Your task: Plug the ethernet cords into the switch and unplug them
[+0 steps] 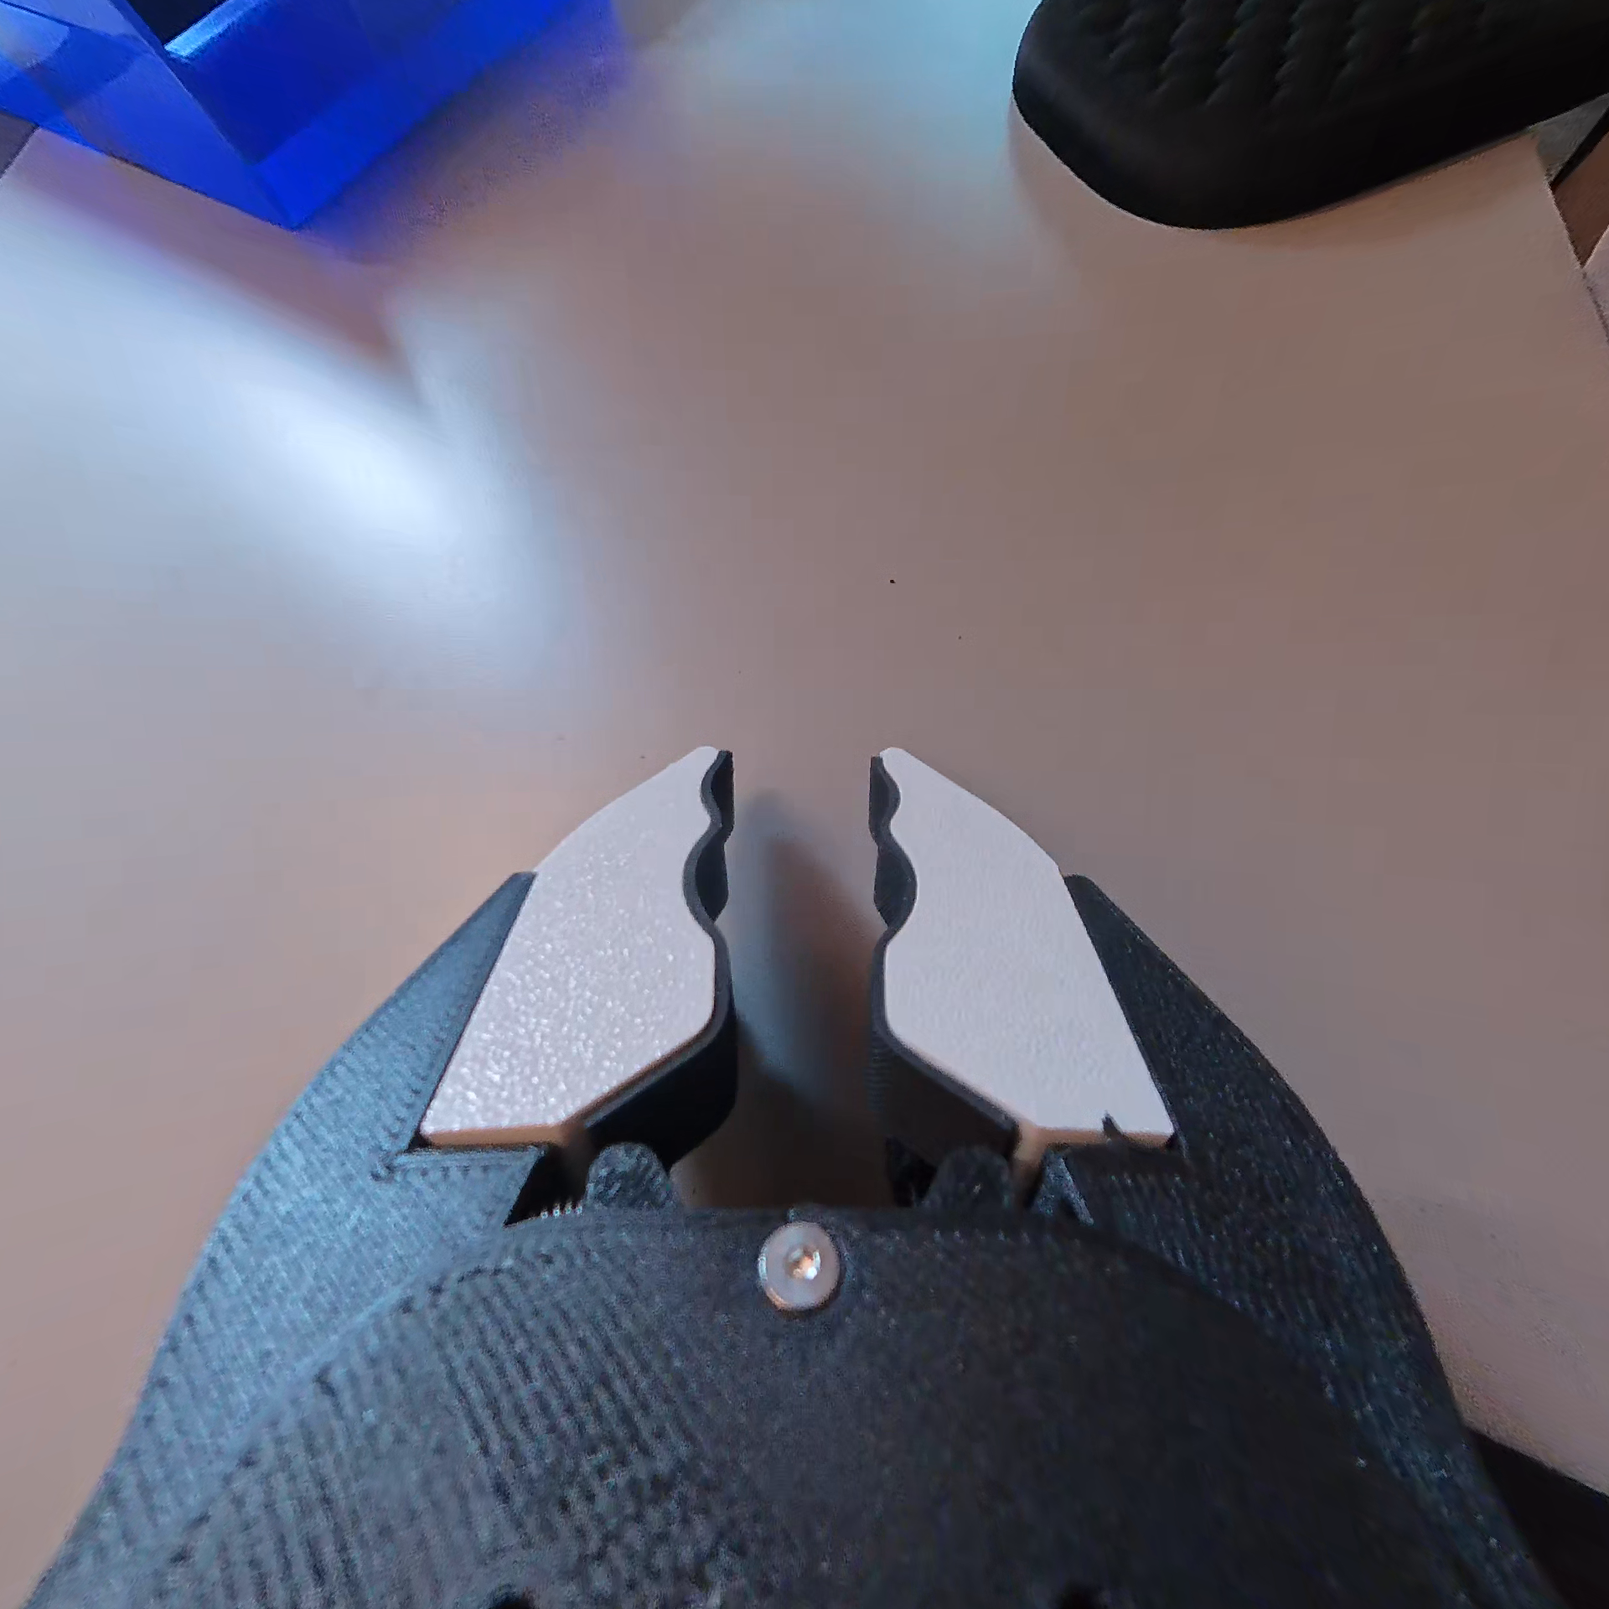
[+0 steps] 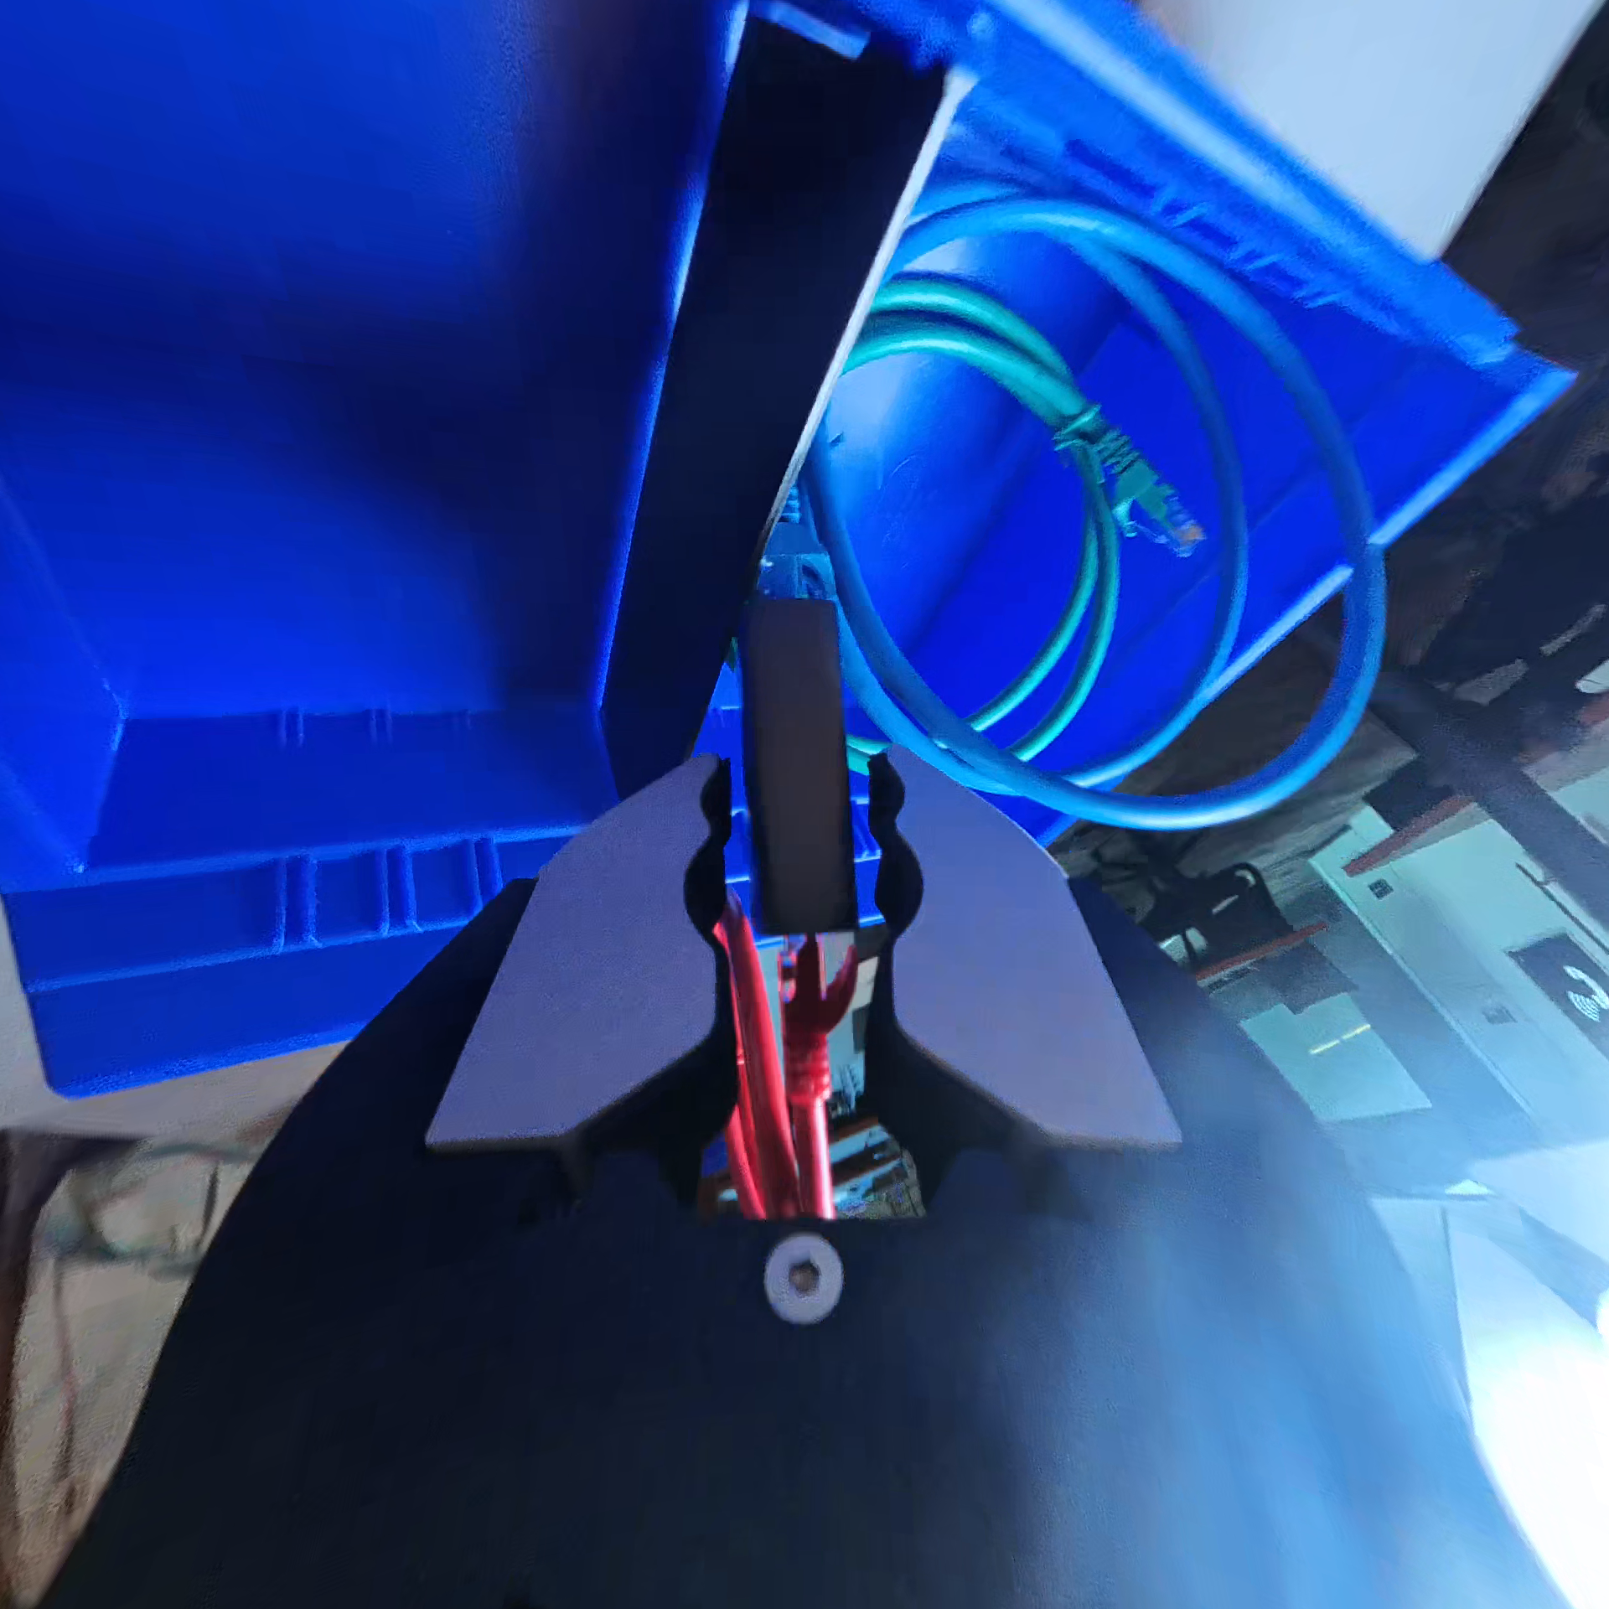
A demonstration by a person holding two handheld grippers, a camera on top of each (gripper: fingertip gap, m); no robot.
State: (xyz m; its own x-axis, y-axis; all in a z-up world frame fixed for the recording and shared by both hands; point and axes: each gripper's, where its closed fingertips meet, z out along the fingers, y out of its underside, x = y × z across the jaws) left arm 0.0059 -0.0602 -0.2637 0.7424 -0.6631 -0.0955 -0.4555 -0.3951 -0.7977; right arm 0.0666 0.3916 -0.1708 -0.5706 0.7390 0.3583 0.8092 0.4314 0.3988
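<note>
In the right wrist view my right gripper [image 2: 797, 770] is shut on the near end of a dark, narrow box, the switch [image 2: 797, 688], held edge-on and lifted. A red cord [image 2: 814, 1088] is plugged into its near side and hangs down between the fingers. A blue cord [image 2: 1306, 609] and a green cord [image 2: 1093, 609] loop out from its right side; the green cord's free plug [image 2: 1132, 488] dangles. In the left wrist view my left gripper [image 1: 801, 766] is open and empty just above the beige table [image 1: 958, 435]. No cord or switch shows there.
A big blue plastic bin [image 2: 305, 435] fills the space behind the switch; a corner of it shows at the far left of the left wrist view [image 1: 261, 78]. A black textured object [image 1: 1306, 96] lies at the table's far right. The floor shows below right. Spacing between my two grippers at the tips: around 45 centimeters. It is some 25 centimeters from my left tips to the black textured object [image 1: 1306, 96].
</note>
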